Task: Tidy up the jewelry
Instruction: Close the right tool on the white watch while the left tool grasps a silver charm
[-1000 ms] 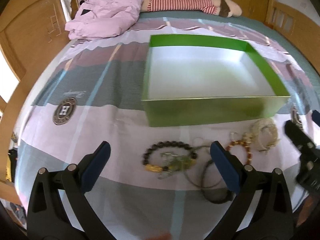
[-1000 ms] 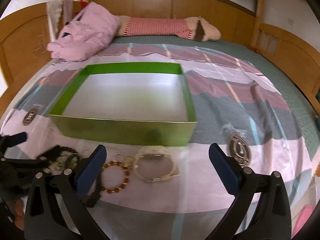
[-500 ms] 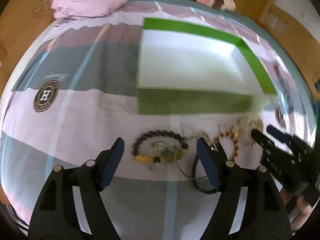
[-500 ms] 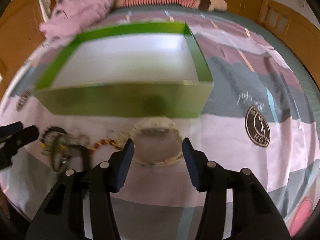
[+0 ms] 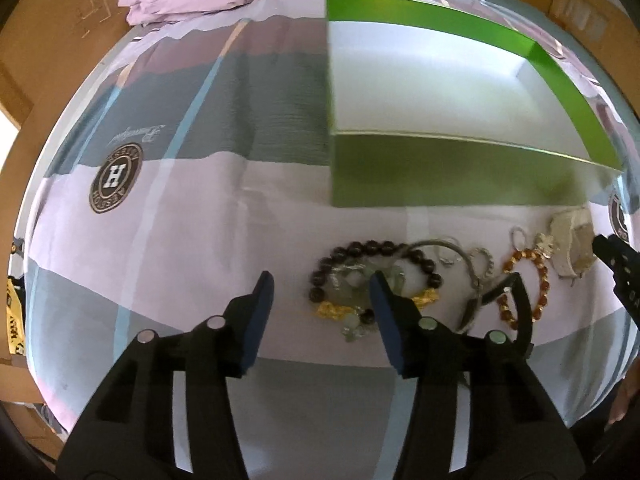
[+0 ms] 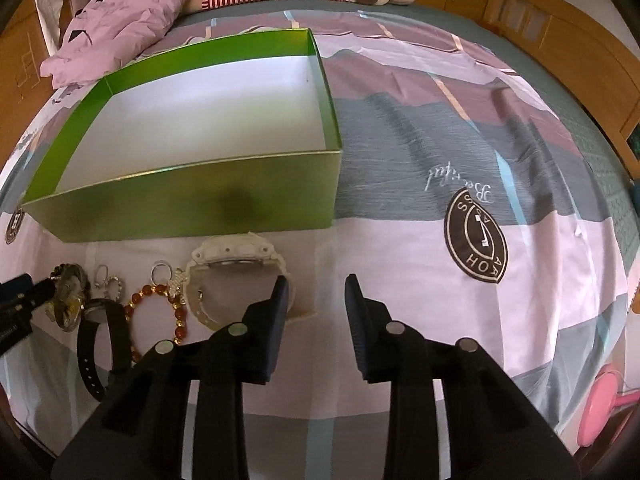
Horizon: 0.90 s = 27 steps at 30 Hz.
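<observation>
A green box [image 5: 440, 172] with a white inside stands empty on the bed. In front of it lies a row of jewellery. My left gripper [image 5: 321, 280] is open low over the dark bead bracelet [image 5: 372, 246], and its right finger covers part of the bracelet with its gold and jade charms. Further right lie an amber bead bracelet [image 5: 542, 276], a black watch [image 5: 520, 300] and a white watch [image 5: 572, 232]. My right gripper [image 6: 316, 280] is open with a narrow gap. Its left finger sits at the right edge of the white watch [image 6: 232, 256]. Nothing is between its fingers.
The green box [image 6: 200, 200] sits just behind the jewellery, with small rings [image 6: 108, 280], the amber bracelet [image 6: 156, 292] and the black watch [image 6: 104, 320] left of the white watch. A pink pillow [image 6: 120, 4] and a striped cushion lie at the headboard. A pink object [image 6: 600, 400] lies at the right.
Both grippers have come down closer to the jewellery and their jaws have narrowed from wide apart. The left one now reaches the dark bead bracelet, the right one the white watch.
</observation>
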Available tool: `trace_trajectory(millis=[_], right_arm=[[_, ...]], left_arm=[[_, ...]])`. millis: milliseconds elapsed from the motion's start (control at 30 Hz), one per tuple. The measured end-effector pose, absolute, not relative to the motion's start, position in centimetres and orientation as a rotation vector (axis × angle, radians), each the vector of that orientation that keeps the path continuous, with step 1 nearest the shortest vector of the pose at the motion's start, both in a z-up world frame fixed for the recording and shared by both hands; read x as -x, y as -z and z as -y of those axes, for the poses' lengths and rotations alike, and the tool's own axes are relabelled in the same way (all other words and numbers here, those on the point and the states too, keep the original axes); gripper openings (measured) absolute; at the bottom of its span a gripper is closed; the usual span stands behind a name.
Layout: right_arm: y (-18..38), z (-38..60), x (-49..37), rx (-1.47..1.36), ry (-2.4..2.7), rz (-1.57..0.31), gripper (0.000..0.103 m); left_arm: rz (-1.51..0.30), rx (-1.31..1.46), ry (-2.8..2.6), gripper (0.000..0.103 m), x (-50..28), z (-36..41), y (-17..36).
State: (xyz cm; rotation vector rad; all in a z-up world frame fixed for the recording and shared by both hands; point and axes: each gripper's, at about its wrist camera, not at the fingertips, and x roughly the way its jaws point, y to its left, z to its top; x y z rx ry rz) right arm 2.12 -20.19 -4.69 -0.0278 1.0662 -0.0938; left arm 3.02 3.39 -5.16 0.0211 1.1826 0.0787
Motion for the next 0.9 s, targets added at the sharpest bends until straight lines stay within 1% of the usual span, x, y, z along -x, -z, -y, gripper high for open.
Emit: trace_trajectory(millis=[33, 100, 267, 300, 333, 367, 400, 467, 500, 533, 700, 800, 833, 867, 900], right_arm=[[4.8, 20.1, -2.0, 0.033, 0.093, -1.071, 0.038], [5.2, 19.9, -2.4, 0.041, 0.091, -1.081, 0.054], [6.1, 19.5, -3.0, 0.064, 0.079, -1.096, 0.055], [6.3, 19.5, -3.1, 0.063, 0.072, -1.100, 0.053], [6.4, 19.4, -3.1, 0.059, 0.058, -1.097, 0.048], [6.4, 19.3, -3.1, 0.049, 0.036, -1.091, 0.029], [6.3, 19.2, -3.0, 0.050, 0.030, -1.086, 0.028], [5.7, 19.0, -2.8, 0.061, 0.033, -1.056, 0.028], [5.4, 19.1, -2.7, 0.056, 0.032, -1.042, 0.028], [5.0, 19.3, -2.6, 0.040, 0.029, -1.026, 0.028], [4.3, 20.1, -2.6, 0.002, 0.030, -1.012, 0.028], [4.7, 20.0, -2.7, 0.007, 0.031, -1.028, 0.028], [4.7, 20.0, -2.7, 0.009, 0.032, -1.030, 0.028], [4.7, 20.0, -2.7, 0.008, 0.032, -1.033, 0.028], [4.8, 20.1, -2.7, 0.006, 0.033, -1.035, 0.028]], left_arm=[[-1.182, -0.017, -0.082, 0.052, -3.1, -3.6, 5.2], [-1.193, -0.011, -0.073, 0.054, -3.3, -3.7, 5.5], [-1.206, -0.025, -0.059, 0.054, -3.3, -3.2, 6.1], [-1.210, -0.023, -0.051, 0.054, -3.4, -3.2, 6.2], [-1.215, -0.022, -0.043, 0.054, -3.4, -3.1, 6.3], [-1.221, -0.021, -0.036, 0.051, -3.4, -3.0, 6.5], [-1.222, -0.017, -0.032, 0.040, -3.4, -2.9, 6.5], [-1.220, -0.005, -0.025, 0.020, -3.5, -3.1, 6.2], [-1.211, 0.003, -0.026, 0.014, -3.4, -3.3, 6.0], [-1.200, 0.015, -0.023, 0.011, -3.4, -3.5, 5.6], [-1.142, 0.114, -0.009, 0.011, -3.3, -5.5, 3.6], [-1.149, 0.144, -0.033, 0.011, -3.7, -6.5, 3.6], [-1.164, 0.152, -0.045, 0.012, -3.9, -6.7, 3.9], [-1.177, 0.157, -0.047, 0.021, -3.9, -6.8, 4.2], [-1.187, 0.159, -0.046, 0.033, -4.0, -6.9, 4.5]])
